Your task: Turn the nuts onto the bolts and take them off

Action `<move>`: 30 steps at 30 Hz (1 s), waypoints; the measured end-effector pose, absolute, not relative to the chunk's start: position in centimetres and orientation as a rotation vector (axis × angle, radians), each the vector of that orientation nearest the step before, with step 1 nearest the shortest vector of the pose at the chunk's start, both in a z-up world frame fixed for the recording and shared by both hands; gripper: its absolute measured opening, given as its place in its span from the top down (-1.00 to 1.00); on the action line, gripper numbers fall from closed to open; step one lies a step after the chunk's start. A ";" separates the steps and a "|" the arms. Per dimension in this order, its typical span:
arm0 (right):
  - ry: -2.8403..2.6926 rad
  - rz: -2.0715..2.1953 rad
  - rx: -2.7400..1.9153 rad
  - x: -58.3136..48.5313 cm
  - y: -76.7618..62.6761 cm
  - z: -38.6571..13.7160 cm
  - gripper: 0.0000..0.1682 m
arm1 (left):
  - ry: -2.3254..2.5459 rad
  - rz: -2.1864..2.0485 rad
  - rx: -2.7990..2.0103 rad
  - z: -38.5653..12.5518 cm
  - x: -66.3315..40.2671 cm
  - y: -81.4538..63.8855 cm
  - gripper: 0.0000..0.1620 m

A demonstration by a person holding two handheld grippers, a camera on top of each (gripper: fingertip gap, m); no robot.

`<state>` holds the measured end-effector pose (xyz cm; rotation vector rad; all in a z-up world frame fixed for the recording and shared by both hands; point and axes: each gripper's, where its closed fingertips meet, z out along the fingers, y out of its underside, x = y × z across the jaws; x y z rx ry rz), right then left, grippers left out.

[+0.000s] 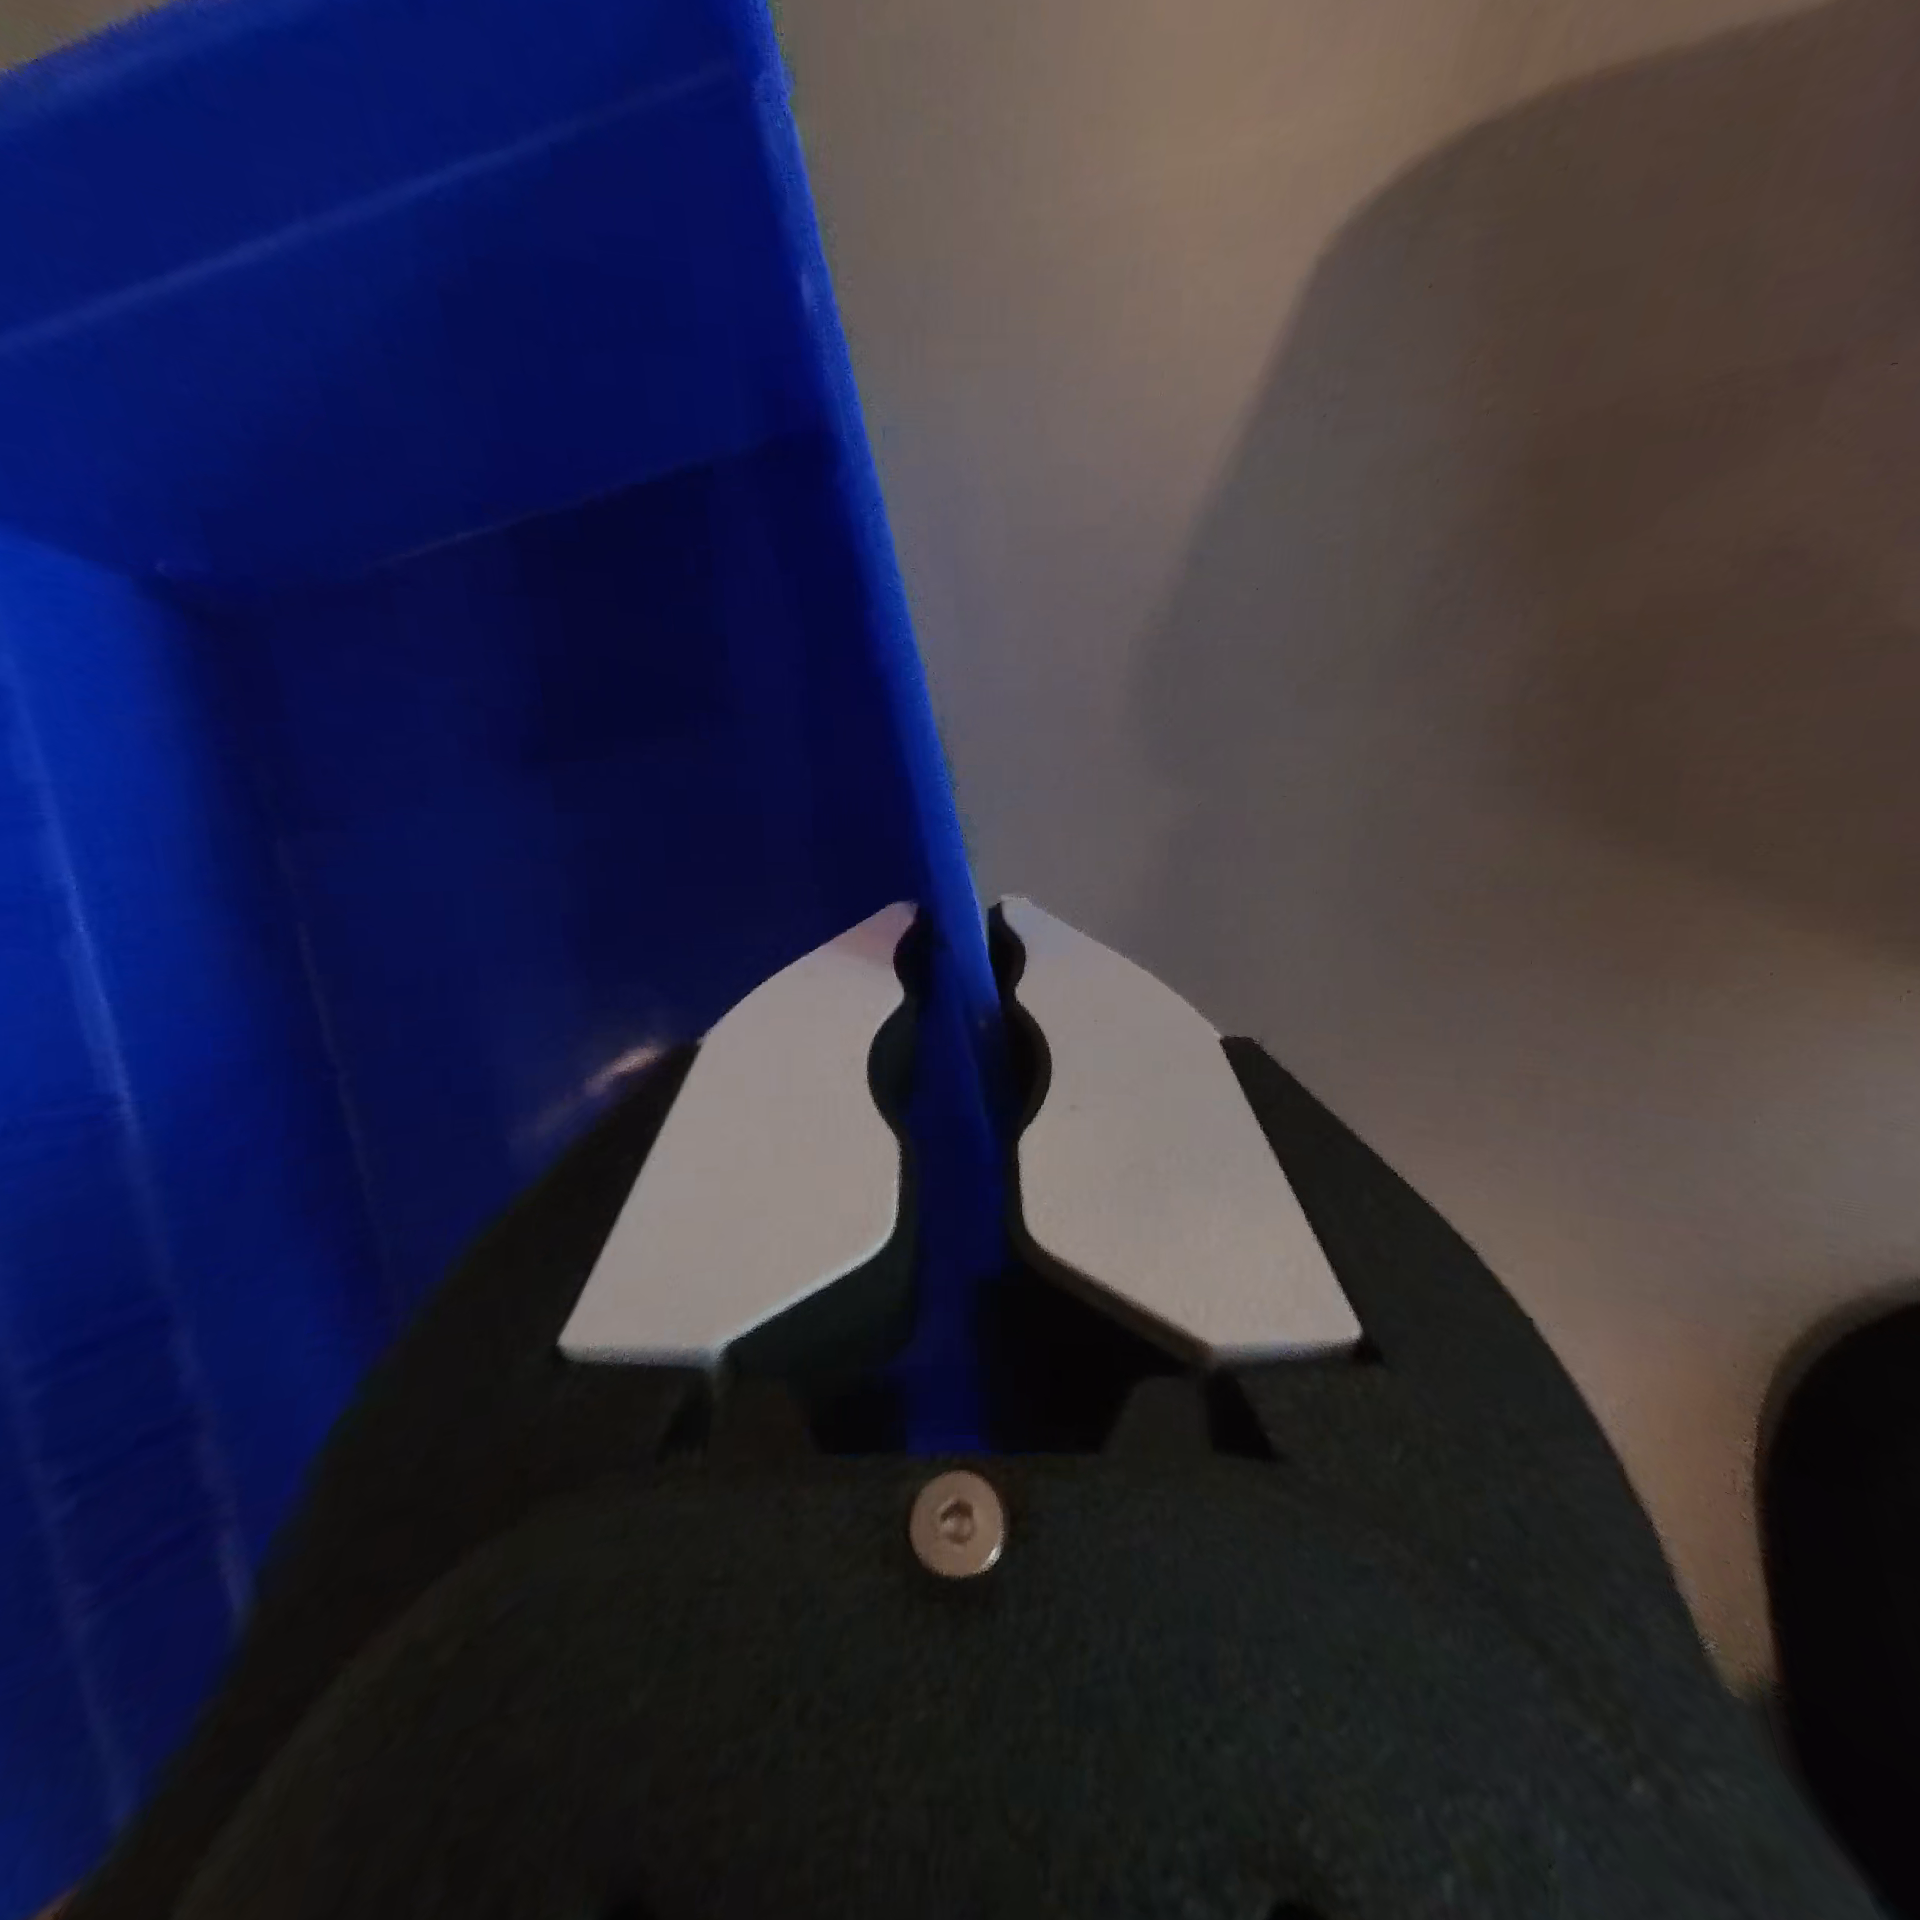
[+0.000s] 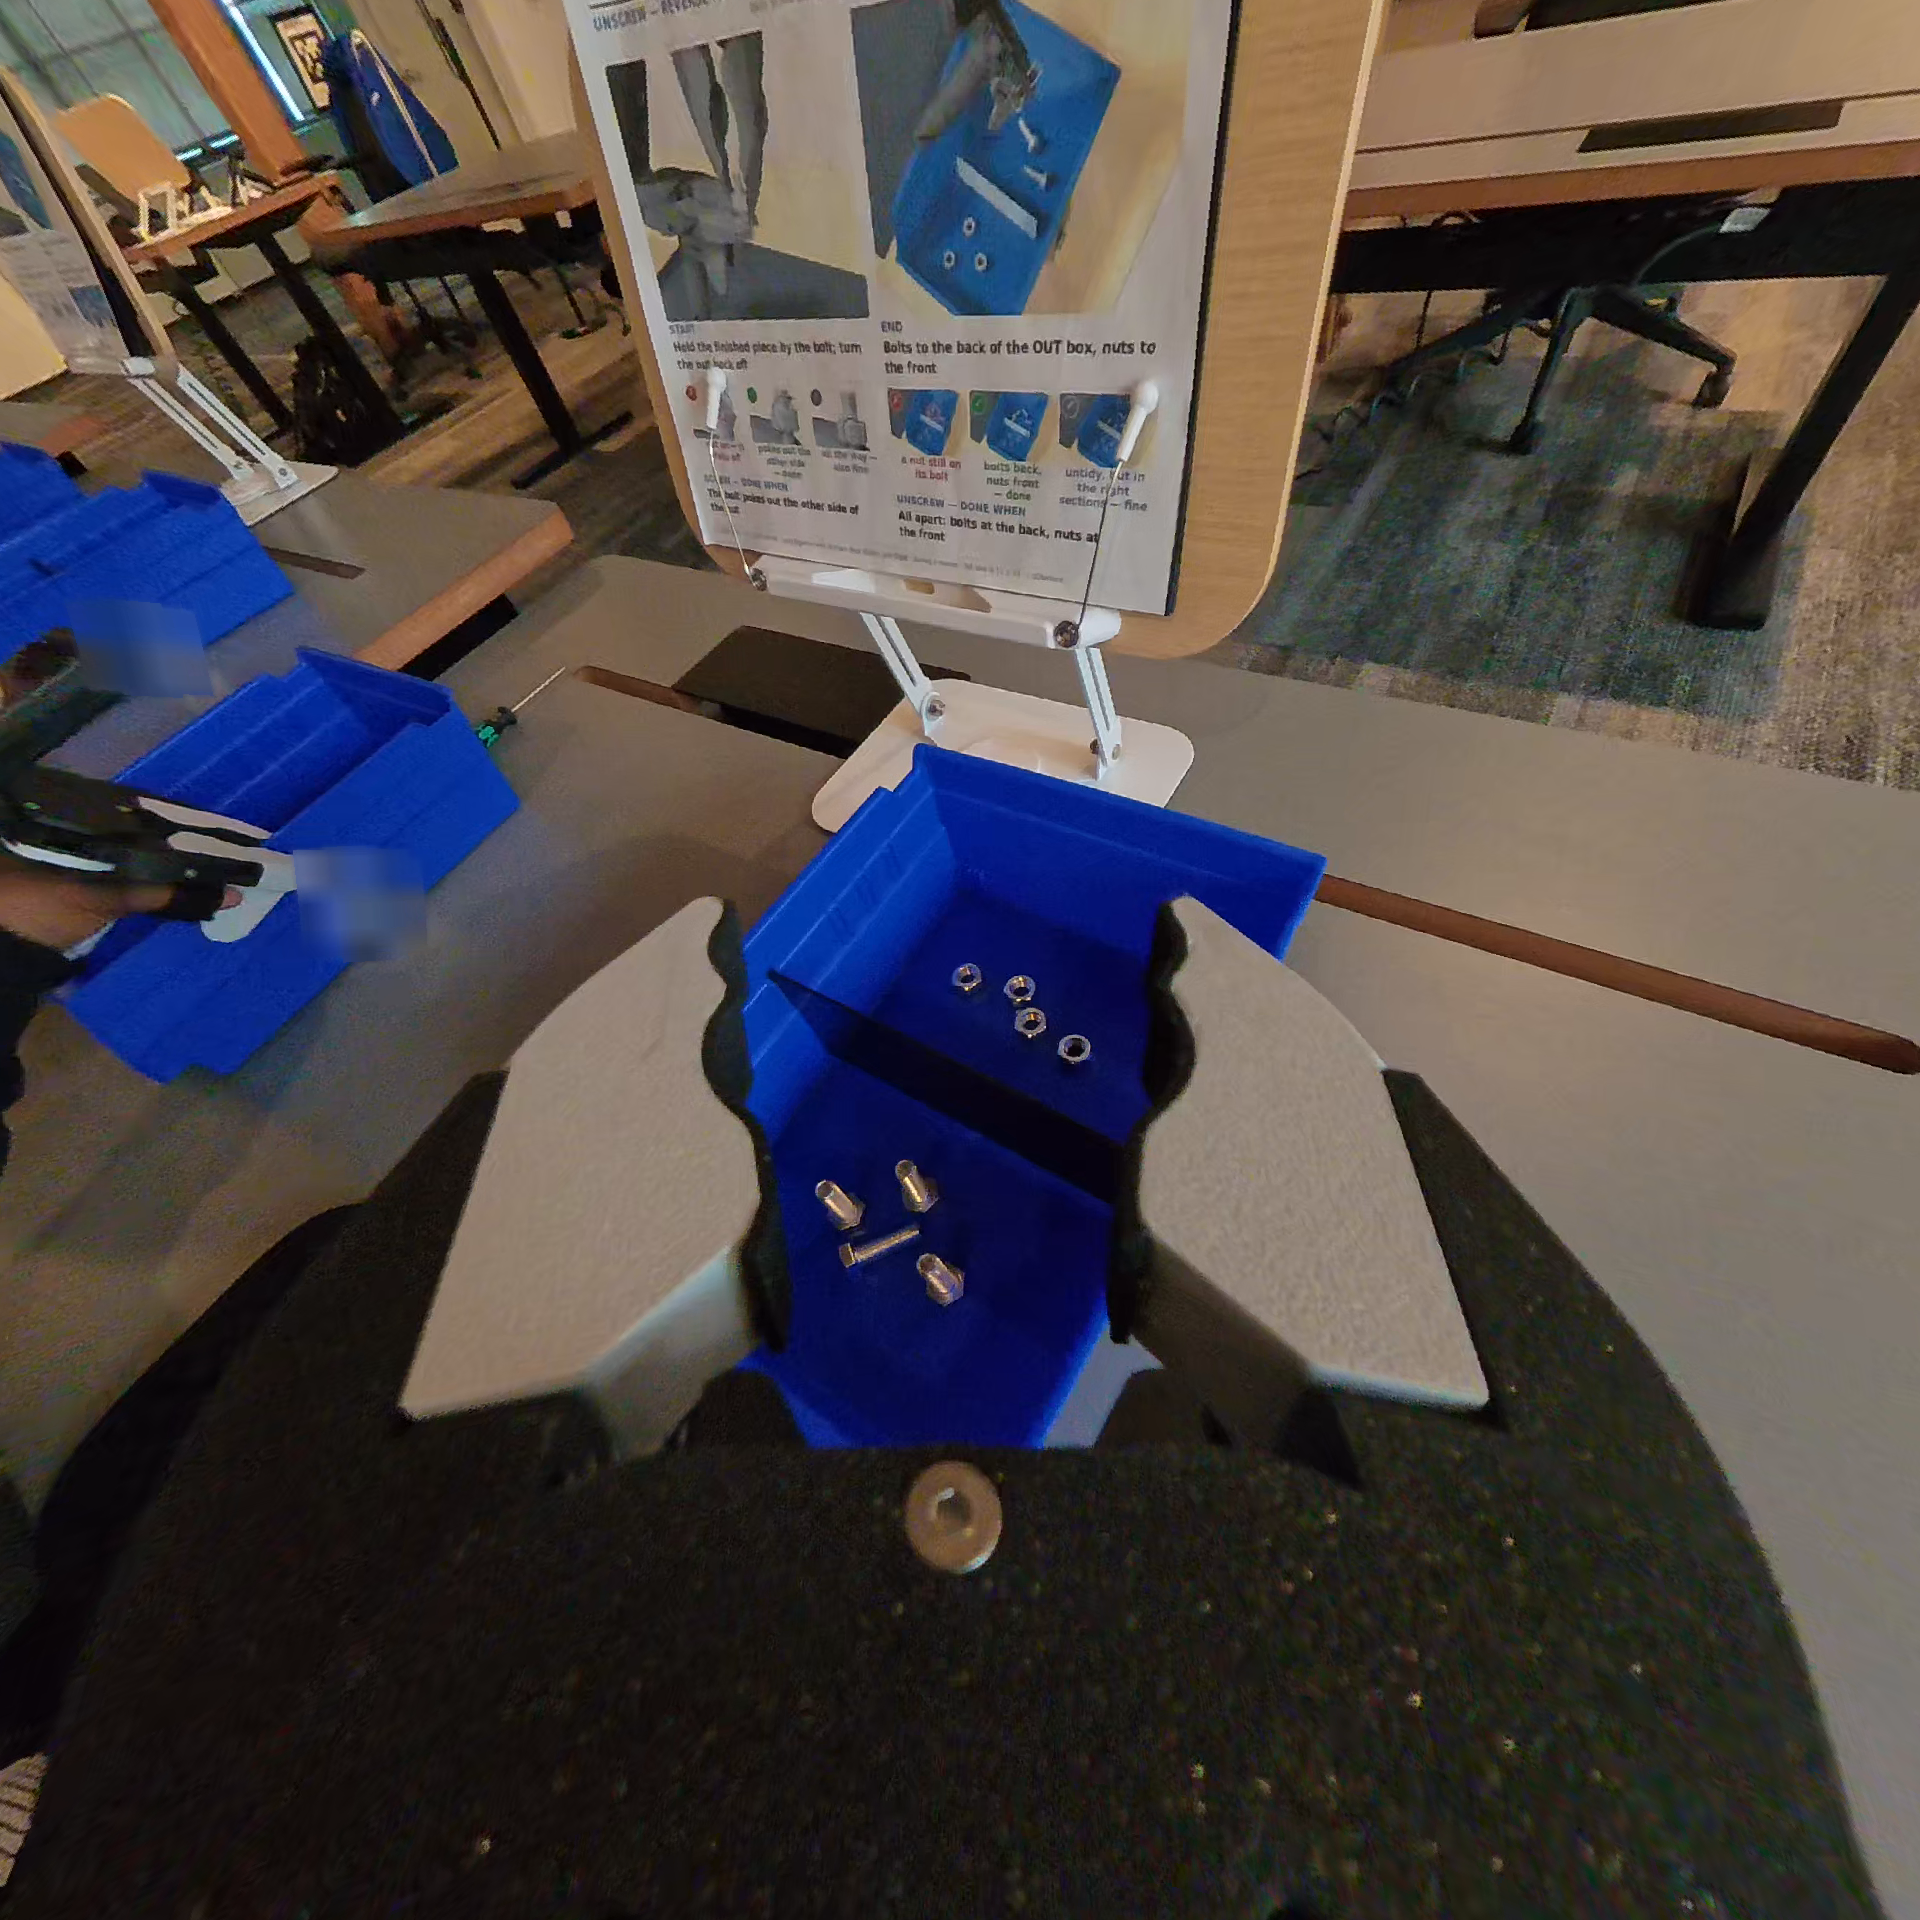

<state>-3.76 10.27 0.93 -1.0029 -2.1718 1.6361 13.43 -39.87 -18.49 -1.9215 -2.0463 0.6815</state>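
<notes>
Between the fingers, left claw (image 1: 954, 914): nipped narrow on the thin side wall of a blue bin (image 1: 416, 675), which runs up between the pale fingertips (image 1: 810, 1091); the view is blurred, so how firmly it grips I cannot tell.
Right claw (image 2: 951, 925): spread wide and empty, hovering above the divided blue box (image 2: 1091, 831) on the bench (image 2: 1558, 987).
Nuts (image 2: 1023, 1013): four, loose in the far compartment, close together, none on a bolt.
Bolts (image 2: 894, 1231): four, loose in the near compartment, one lying flat, the others apparently standing on their heads.
Step in hand, as I judge it: all pieces lie apart and sorted, so the left claw seems to be handling a bin while the right waits.
Doing it well: hold the wall square so the bin does not twist or tip, and free the left claw before picking up a bolt by its head.
Around: a second blue bin (image 2: 343, 769) at the left, where the other claw shows with a hand; more blue bins (image 2: 135, 551) behind; a screwdriver (image 2: 509, 712) on the bench; an instruction sheet on a white stand (image 2: 997, 738) just behind the divided box.
In the way: the divider (image 2: 956, 1081) and steep walls crowd any reach for the small parts.
</notes>
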 end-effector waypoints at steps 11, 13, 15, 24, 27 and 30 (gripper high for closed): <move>-2.188 1.671 -1.010 -3.8 10.2 0.7 0.13 | -2.132 0.704 -1.918 -18.4 12.5 -38.2 0.92; -2.197 1.683 -1.003 -3.7 10.1 0.7 0.13 | -2.150 0.704 -1.912 -18.5 12.1 -37.6 0.92; -2.206 1.691 -1.004 -3.7 10.0 0.6 0.13 | -2.166 0.701 -1.899 -18.5 11.8 -36.8 0.92; -2.280 1.767 -0.960 -3.0 8.9 0.4 0.14 | -2.218 0.652 -1.903 -18.5 9.7 -32.4 0.92; -2.300 1.789 -0.945 -2.9 8.5 0.3 0.14 | -2.232 0.651 -1.915 -18.6 8.5 -30.6 0.92; -2.309 1.827 -0.938 -2.8 8.4 0.3 0.14 | -2.240 0.654 -1.915 -18.6 7.4 -28.9 0.91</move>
